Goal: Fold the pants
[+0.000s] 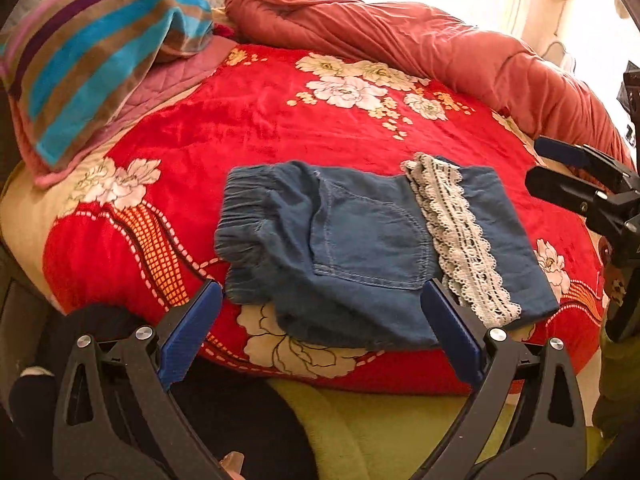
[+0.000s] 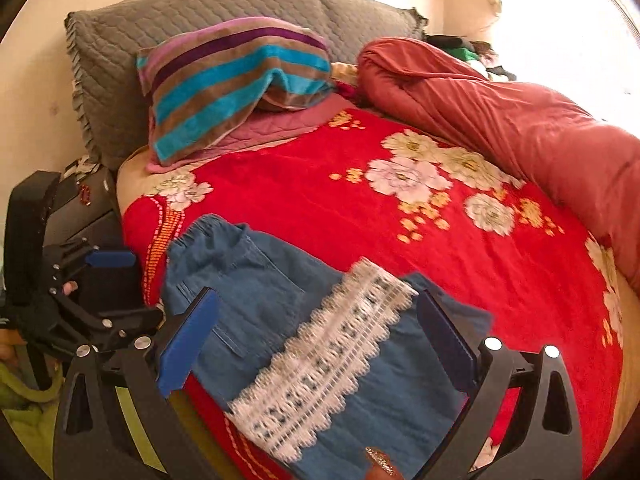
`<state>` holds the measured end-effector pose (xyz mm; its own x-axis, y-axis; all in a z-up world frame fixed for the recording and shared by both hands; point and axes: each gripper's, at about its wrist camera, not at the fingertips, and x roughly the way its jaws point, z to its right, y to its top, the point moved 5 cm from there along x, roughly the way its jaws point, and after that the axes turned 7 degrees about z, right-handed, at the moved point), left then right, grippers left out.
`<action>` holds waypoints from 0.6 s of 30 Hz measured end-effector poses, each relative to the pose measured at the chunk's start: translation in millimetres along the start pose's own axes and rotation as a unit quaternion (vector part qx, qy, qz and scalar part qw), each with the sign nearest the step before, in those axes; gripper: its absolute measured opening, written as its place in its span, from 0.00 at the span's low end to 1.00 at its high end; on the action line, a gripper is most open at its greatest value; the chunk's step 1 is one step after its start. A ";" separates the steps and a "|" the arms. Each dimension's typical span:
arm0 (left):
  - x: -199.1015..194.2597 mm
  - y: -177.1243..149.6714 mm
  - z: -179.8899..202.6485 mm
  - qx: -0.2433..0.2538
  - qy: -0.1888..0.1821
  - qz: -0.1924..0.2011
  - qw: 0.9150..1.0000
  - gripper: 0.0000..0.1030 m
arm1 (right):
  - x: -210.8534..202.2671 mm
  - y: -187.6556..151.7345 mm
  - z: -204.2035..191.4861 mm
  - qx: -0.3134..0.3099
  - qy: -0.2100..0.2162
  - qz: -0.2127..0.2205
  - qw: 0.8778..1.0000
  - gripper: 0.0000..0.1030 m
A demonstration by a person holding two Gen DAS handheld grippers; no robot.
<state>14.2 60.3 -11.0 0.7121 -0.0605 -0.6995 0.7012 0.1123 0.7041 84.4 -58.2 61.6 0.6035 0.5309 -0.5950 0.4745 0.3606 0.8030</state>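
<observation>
1. We see the pants [image 1: 360,248] folded on the red blanket [image 1: 248,128], near its front edge.
2. Our left gripper [image 1: 320,308] hangs just before the pants, jaws spread wide, grasping nothing.
3. Our right gripper [image 2: 316,320] hovers over the pants' lace trim [image 2: 316,356], jaws wide, empty.

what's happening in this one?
A person holds a two-finger gripper in each hand over a bed. Blue denim pants with a lace band lie folded on the red floral blanket. The left gripper and the right gripper are both open, gripping nothing.
</observation>
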 end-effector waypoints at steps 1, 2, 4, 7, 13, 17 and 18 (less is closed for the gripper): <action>1.1 -0.7 -2.9 -0.003 0.000 -0.002 1.000 0.91 | 5.4 3.6 -4.2 -0.003 0.008 -0.003 1.000 0.95; 2.4 -1.6 -6.1 -0.008 0.000 -0.004 1.000 0.91 | 8.5 5.5 -6.5 -0.005 0.012 -0.004 1.000 0.95; 4.4 -3.0 -11.2 -0.015 -0.001 -0.007 1.000 0.91 | 17.6 9.5 -12.0 -0.011 0.020 -0.010 1.000 0.95; 5.9 -4.7 -18.6 -0.028 -0.007 -0.008 1.000 0.90 | 31.5 13.8 -20.4 -0.019 0.032 -0.021 0.999 0.95; 12.8 -8.3 -33.5 -0.058 -0.020 -0.018 0.998 0.90 | 59.8 20.8 -35.5 -0.036 0.060 -0.047 0.996 0.95; 18.1 -10.7 -37.3 -0.073 -0.038 -0.024 0.996 0.90 | 80.8 26.2 -45.1 -0.055 0.075 -0.064 0.994 0.95; 20.2 -11.9 -38.0 -0.078 -0.046 -0.027 0.996 0.90 | 86.1 27.4 -47.5 -0.059 0.081 -0.069 0.993 0.95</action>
<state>19.0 95.4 -38.2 0.6789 -0.1604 -0.7165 0.7295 0.2580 0.6334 118.9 33.8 34.0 0.4229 0.5828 -0.6939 0.4612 0.5207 0.7184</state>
